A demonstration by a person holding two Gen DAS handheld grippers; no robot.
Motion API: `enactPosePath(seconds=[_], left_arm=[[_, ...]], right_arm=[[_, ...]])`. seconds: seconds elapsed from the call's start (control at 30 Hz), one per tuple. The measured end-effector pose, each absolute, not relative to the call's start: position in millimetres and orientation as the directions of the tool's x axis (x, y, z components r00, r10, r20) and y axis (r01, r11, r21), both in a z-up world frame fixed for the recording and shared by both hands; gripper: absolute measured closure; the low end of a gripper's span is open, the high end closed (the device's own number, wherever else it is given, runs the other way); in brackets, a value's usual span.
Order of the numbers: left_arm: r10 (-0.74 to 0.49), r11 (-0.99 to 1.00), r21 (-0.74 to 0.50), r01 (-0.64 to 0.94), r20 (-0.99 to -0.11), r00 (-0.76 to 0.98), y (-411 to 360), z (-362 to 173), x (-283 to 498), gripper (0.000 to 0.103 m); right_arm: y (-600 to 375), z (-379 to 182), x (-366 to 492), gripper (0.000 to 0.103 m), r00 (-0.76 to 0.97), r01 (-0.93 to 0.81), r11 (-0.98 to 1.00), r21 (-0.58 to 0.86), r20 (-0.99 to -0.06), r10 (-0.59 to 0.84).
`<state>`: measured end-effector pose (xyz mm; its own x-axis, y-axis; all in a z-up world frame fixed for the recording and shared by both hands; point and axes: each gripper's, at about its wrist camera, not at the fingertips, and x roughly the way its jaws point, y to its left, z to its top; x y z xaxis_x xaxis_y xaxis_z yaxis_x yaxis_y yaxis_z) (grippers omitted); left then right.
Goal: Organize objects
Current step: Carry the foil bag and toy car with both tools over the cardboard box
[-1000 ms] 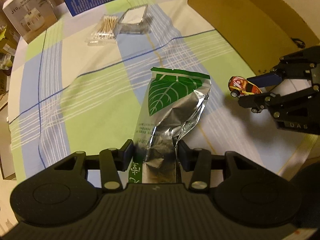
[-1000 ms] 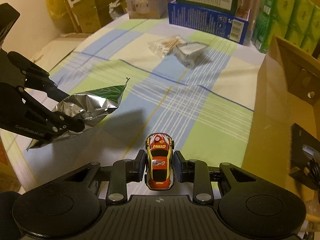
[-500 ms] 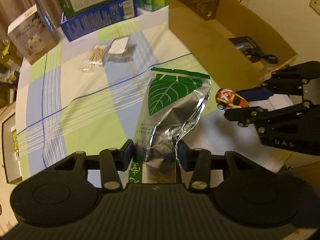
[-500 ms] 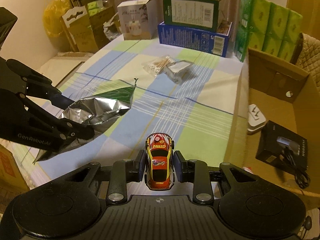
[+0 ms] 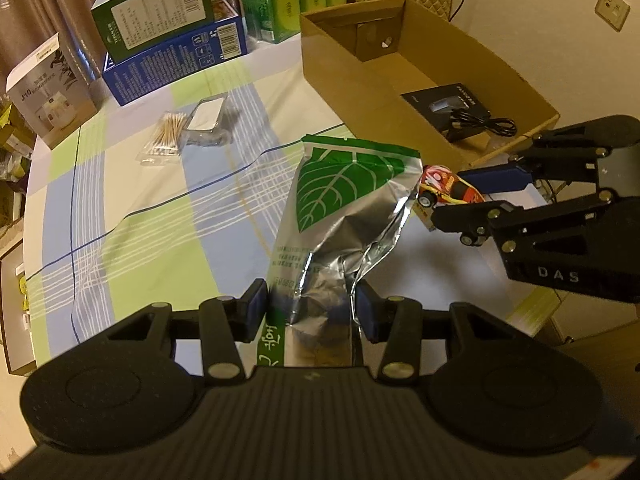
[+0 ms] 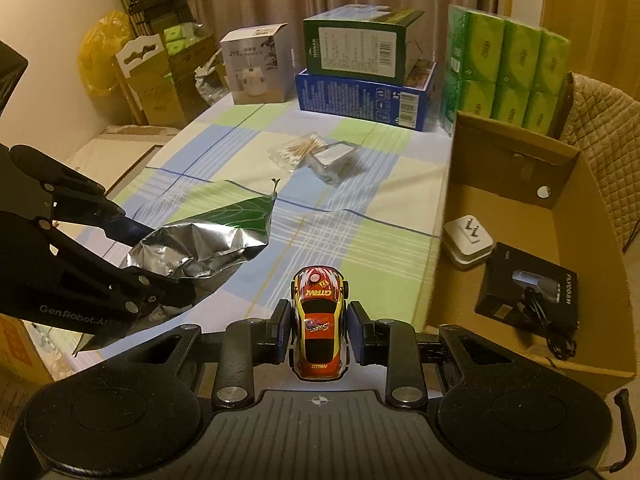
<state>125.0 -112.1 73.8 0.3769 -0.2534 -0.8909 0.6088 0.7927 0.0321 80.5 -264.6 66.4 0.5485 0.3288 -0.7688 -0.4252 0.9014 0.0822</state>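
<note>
My left gripper (image 5: pixel 310 310) is shut on a crumpled silver foil bag (image 5: pixel 340 216) with a green leaf print, held up above the checked tablecloth (image 5: pixel 160 216). From the right wrist view the same foil bag (image 6: pixel 208 240) hangs at the left in the left gripper (image 6: pixel 160 264). A red and yellow toy car (image 6: pixel 319 320) sits nose-forward between the pads of my right gripper (image 6: pixel 319 328), which is shut on it. In the left wrist view the toy car (image 5: pixel 446 192) and right gripper (image 5: pixel 460 196) hover just right of the bag, near an open cardboard box (image 5: pixel 320 52).
The cardboard box (image 6: pixel 448 216) holds a white charger (image 6: pixel 468 240) and a black case with a cable (image 6: pixel 528 300). A bag of cotton swabs (image 6: pixel 300 150) and a clear plastic case (image 6: pixel 334 158) lie mid-table. Stacked product boxes (image 6: pixel 360 76) and green tissue packs (image 6: pixel 508 68) line the far edge.
Both grippers have risen with their loads and swung toward the cardboard box; its inside and the far boxes now show. Neither grip has changed.
</note>
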Motion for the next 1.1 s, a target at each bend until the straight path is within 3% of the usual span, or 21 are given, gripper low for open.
enactPosePath(seconds=[0.5,1.1], left_arm=[[-0.299,0.775,-0.005,0.632,-0.884,0.359,-138.2,88.2,120.8,0.061],[-0.415,0.764,-0.121,0.634,-0.844,0.34,-216.6,123.9,142.6,0.061]], right_arm=[[-294.7,85.6,71.8,0.076,0.593,-0.379,0.921,0.087,-0.742,0.314],[-387.2,130.0,87.1,0.076,0.693,-0.217,0.976,0.036,-0.698,0.179]])
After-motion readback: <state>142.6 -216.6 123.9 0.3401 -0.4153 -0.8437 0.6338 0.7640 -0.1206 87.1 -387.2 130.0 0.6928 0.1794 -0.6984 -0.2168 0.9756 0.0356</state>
